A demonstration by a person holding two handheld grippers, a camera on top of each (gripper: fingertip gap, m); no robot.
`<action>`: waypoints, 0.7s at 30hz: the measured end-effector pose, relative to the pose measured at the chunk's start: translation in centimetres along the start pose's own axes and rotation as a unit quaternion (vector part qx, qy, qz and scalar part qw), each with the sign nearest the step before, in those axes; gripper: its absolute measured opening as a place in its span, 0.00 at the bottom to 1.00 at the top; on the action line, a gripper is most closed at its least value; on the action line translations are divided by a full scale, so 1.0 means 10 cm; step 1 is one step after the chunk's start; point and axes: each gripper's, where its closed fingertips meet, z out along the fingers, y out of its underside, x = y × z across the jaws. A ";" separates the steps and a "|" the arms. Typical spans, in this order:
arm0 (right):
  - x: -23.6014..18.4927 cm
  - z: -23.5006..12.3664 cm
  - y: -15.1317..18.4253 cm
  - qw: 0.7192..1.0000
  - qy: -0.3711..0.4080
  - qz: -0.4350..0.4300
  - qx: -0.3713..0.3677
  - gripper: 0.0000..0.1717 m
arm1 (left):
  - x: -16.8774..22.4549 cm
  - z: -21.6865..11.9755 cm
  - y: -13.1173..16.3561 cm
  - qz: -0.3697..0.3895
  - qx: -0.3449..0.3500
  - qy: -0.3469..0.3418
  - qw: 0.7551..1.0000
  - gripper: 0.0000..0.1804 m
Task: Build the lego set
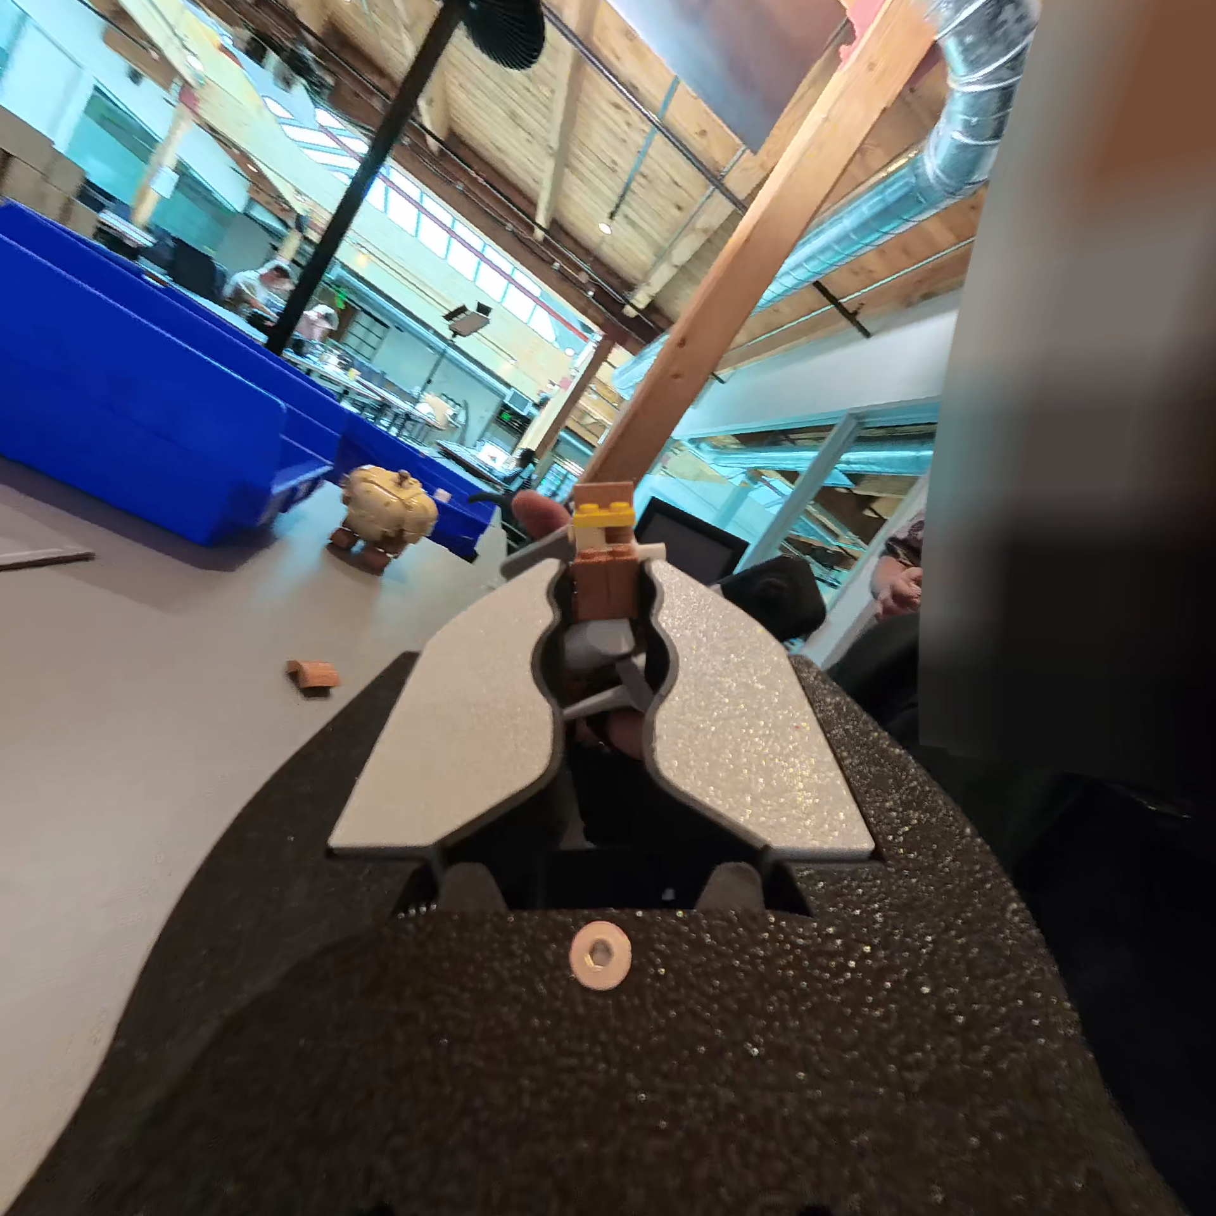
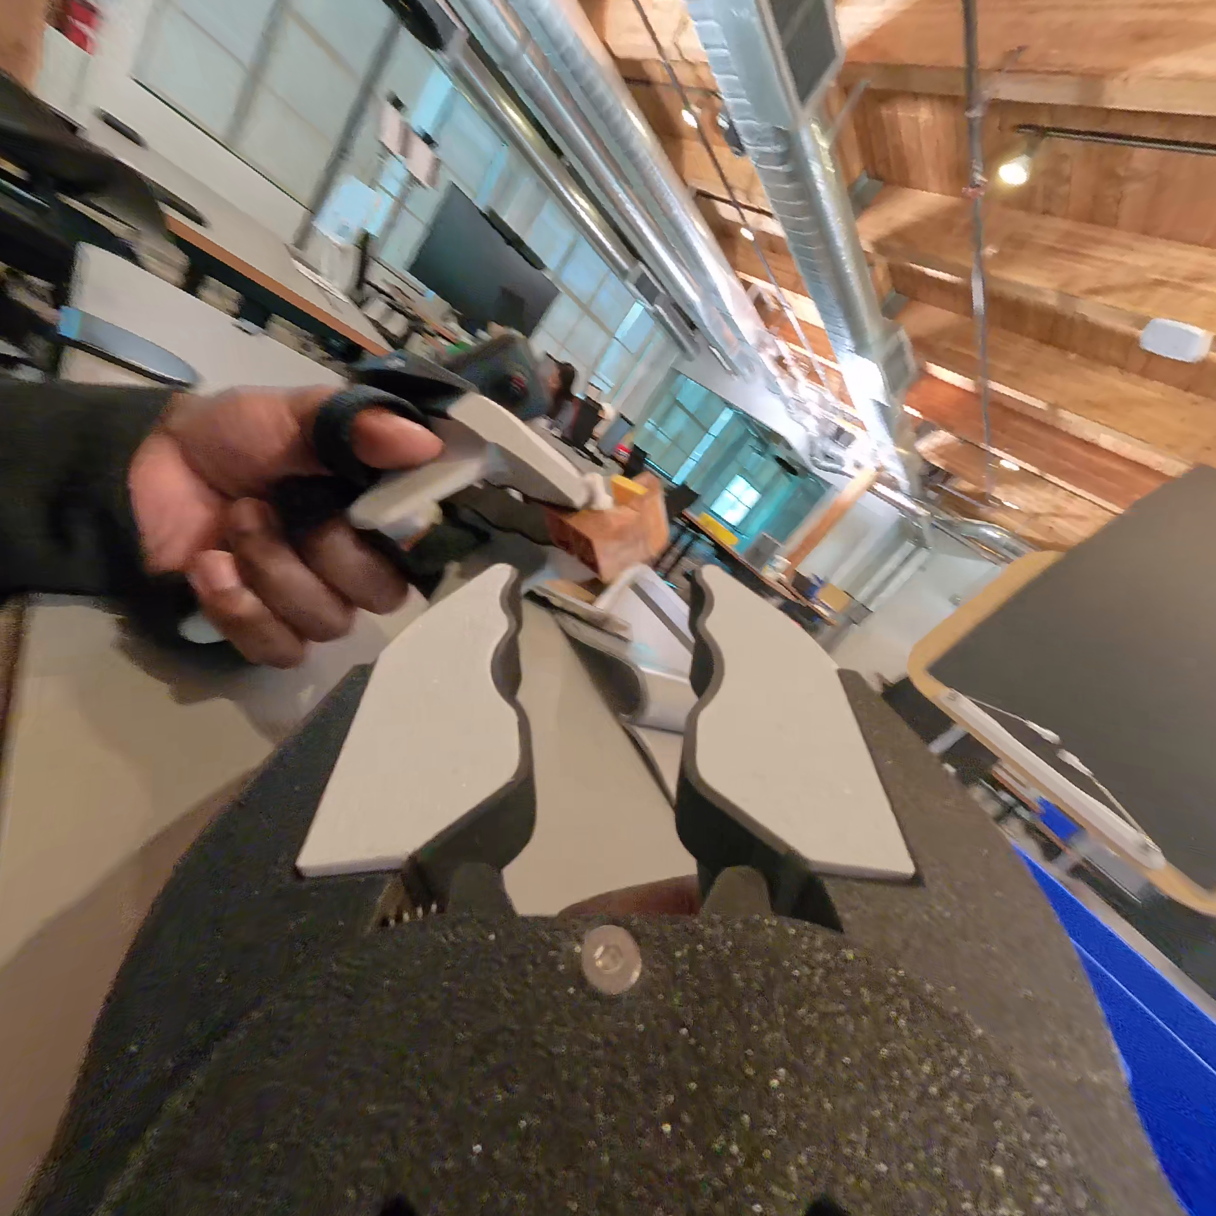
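My left gripper (image 1: 604, 574) is shut on a small lego assembly (image 1: 600, 592) of brown bricks with a yellow plate and white pieces on top, and holds it up off the grey table (image 1: 131, 757). In the right wrist view the same gripper (image 2: 582, 503), held by a hand (image 2: 250, 513), grips the brown assembly (image 2: 615, 530) just beyond my right fingertips. My right gripper (image 2: 608, 585) is open wide, with nothing between its pads. One of its grey fingers (image 1: 530, 558) and a fingertip of the hand show behind the assembly in the left wrist view.
A cream rounded lego model (image 1: 388, 506) on brown feet stands on the table near the blue bins (image 1: 131, 408). A loose brown curved piece (image 1: 314, 676) lies closer. A black board with a wooden edge (image 2: 1086, 658) and a blue bin (image 2: 1151, 1020) are at right. The grippers are tip to tip, or close to it.
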 end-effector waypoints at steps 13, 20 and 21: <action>-0.11 -0.02 -0.03 0.999 -0.015 -0.047 0.013 0.17 | 0.20 0.09 0.27 -0.027 -0.078 0.059 0.995 0.10; -0.10 -0.02 0.00 0.998 -0.012 -0.060 0.003 0.09 | 0.18 0.09 0.23 -0.002 -0.065 0.043 0.997 0.10; -0.09 -0.02 0.01 0.998 -0.010 -0.058 0.001 0.09 | 0.17 0.09 0.23 0.001 -0.063 0.038 0.997 0.10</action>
